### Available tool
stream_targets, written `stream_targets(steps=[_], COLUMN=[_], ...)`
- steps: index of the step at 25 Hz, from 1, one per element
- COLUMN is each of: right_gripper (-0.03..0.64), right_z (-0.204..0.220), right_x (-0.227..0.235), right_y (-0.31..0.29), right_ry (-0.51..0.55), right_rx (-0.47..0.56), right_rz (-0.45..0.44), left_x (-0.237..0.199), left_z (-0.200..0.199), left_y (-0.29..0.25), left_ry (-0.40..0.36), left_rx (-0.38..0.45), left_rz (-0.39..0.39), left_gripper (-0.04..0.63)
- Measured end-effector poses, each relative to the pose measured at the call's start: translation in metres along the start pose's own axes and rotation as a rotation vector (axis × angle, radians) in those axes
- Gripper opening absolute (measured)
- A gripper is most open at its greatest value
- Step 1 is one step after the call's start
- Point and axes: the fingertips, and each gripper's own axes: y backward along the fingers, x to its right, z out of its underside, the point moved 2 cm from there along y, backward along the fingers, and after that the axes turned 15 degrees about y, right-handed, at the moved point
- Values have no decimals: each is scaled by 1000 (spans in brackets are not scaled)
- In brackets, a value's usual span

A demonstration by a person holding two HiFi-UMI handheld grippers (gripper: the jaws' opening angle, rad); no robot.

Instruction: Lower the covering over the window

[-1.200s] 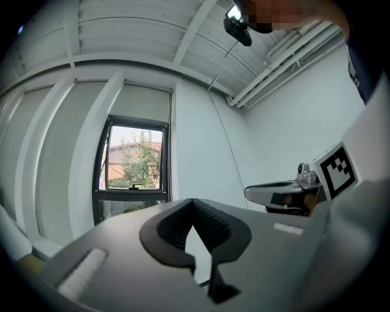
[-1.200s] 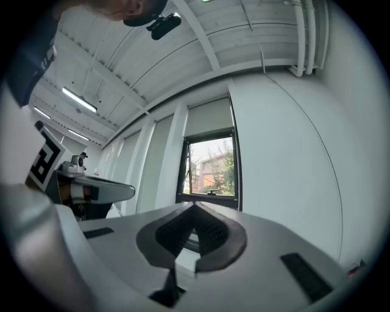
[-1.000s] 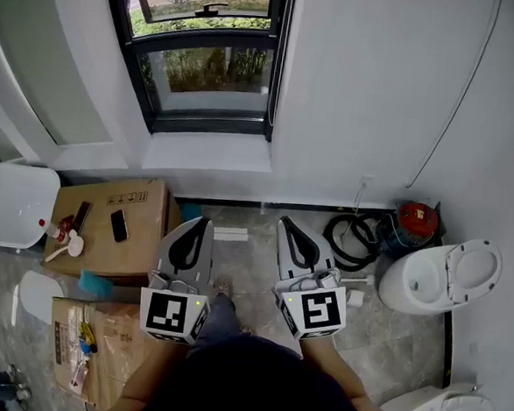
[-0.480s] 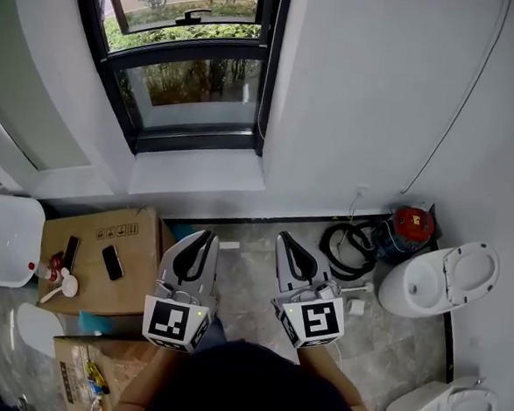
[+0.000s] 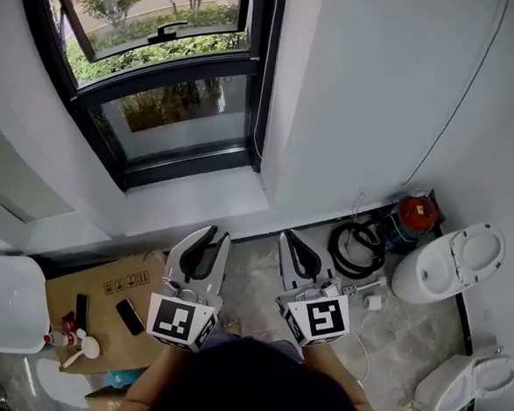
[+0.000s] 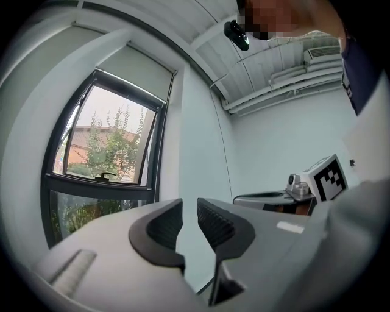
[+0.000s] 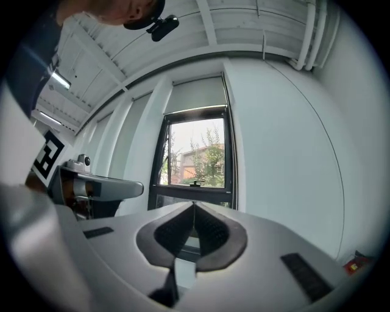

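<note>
A: Item: pale grey-green fabric roller blind [image 6: 137, 76], drawn up so it covers only the top of the black-framed window [image 5: 159, 105]. We judge it light and limp. We would take it by its bottom edge, or by a pull cord if we find one.

B: Position: above and ahead of us, well apart from both claws. Left claw [image 6: 189, 210] has just been opening, with nothing between its jaws. Right claw [image 7: 194, 210] is closed and empty.

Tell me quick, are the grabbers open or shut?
Left gripper: open, jaws have just been opening, nothing between them.
Right gripper: shut, holding nothing.
</note>
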Motion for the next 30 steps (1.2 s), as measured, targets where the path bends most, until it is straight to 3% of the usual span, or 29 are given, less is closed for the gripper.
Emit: stream_targets(steps=[8, 17, 23, 27, 30], right_gripper=[14, 13, 14, 14, 13], right_z=[14, 31, 29, 35, 44], right_x=[1, 23, 63, 104, 132], right_y=[-35, -116, -198, -246, -275], right_ry=[14, 7, 51, 69, 60], right_rx=[-84, -43, 28, 55, 59], right_rz=[39, 8, -21, -22, -32], left_x=[-47, -87, -112, -126, -136], left_z=[-1, 2, -14, -24, -31], left_y=[-30, -86, -157, -213, -249], left_ry=[40, 51, 16, 4, 5], left_rx=[-3, -28, -45, 12, 18], left_rz=[36, 31, 16, 49, 27], left_gripper=[64, 67, 67, 69, 67])
